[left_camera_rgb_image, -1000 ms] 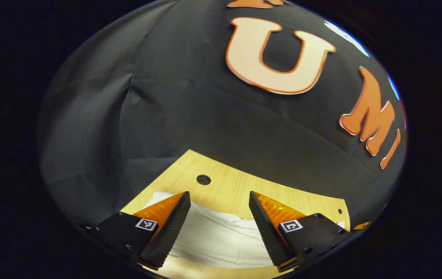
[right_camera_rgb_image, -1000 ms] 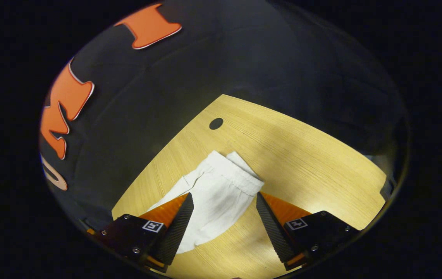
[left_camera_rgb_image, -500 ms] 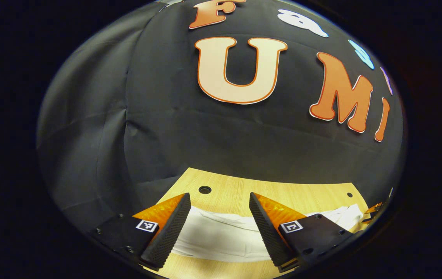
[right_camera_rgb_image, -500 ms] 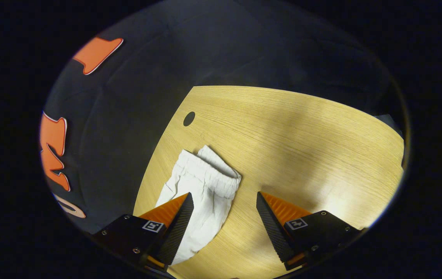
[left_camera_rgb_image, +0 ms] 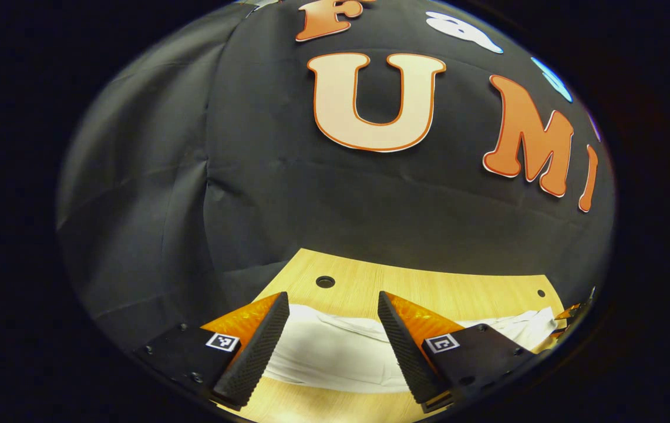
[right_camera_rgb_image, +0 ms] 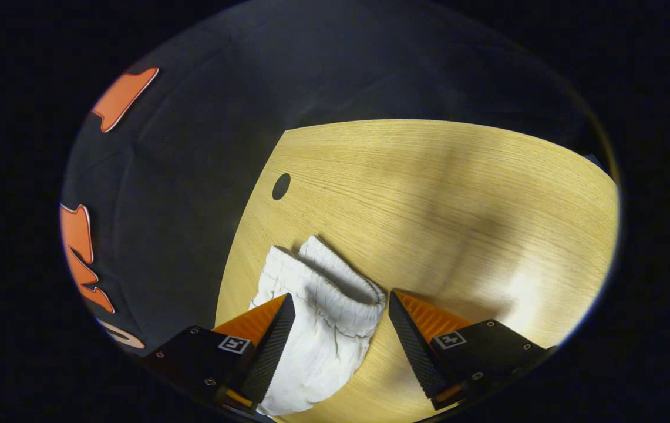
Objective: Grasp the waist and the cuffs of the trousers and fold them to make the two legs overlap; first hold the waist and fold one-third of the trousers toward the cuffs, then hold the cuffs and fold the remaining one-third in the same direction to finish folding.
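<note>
No readable brand or label on the trousers; the only printed marks are small square tags, one on each finger mount, too small to decode.

One pair of white trousers lies flat on one wooden worktop. In the left gripper view they stretch across the near part of the worktop from left to right, the right end reaching near the far-right edge. In the right gripper view the trousers show an elastic gathered end, bunched and slightly raised, pointing toward the far side.

Left tongs: wide open, fingers apart, hanging over the middle of the cloth, gripping nothing. Contact with the cloth can't be told.

Right tongs: wide open, straddling the gathered end, the cloth between the two fingers, not pinched.

Two round holes in the worktop in the left gripper view: one far left, a smaller one far right. One hole in the right gripper view, beyond the trousers.

Black cloth wall behind the worktop. Nothing else on the wood; nothing blocks the trousers except the fingers themselves.
</note>
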Demonstrator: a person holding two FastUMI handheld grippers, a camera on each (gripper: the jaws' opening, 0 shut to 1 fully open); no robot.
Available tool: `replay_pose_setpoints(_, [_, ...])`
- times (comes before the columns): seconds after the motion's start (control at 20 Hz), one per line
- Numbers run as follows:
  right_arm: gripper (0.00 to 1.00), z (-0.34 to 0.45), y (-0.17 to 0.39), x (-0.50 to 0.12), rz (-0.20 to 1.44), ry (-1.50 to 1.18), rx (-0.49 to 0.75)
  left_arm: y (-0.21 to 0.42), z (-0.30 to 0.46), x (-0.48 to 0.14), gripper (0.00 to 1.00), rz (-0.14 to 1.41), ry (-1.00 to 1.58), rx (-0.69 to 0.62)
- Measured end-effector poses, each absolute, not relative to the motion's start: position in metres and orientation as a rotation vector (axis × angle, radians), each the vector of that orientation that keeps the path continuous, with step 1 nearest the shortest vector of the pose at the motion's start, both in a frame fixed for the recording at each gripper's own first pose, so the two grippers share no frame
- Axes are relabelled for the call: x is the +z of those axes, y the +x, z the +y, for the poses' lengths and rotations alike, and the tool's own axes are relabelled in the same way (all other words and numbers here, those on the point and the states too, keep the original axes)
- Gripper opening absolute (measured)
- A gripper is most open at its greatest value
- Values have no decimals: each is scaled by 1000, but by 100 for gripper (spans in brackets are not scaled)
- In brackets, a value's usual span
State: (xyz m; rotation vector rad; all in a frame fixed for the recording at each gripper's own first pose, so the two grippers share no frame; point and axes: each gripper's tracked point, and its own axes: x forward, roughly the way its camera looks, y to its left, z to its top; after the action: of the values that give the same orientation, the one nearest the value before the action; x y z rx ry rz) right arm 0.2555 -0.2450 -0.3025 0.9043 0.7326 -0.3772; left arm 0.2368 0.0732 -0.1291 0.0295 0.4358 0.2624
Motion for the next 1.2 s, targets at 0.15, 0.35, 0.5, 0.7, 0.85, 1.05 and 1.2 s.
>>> replay_pose_setpoints(0.15, [81,-250,252,-310,751,841,-398,234,75,-135,99,446,10,267])
replay_pose_setpoints(0.35, [26,-251,253,-318,774,817,-412,236,74,-137,99,462,10,278])
replay_pose_setpoints(0.5, [8,-251,255,-310,743,784,-415,239,75,-139,99,453,-7,286])
replay_pose_setpoints(0.7, [4,-236,258,-271,696,718,-373,240,75,-132,99,419,-9,262])
replay_pose_setpoints(0.85, [3,-208,270,-227,642,716,-309,241,77,-131,99,411,11,258])
replay_pose_setpoints(1.05, [4,-148,271,-172,578,632,-239,244,76,-133,99,415,10,209])
replay_pose_setpoints(1.2, [4,-88,273,-147,550,599,-181,245,76,-130,99,417,-18,190])
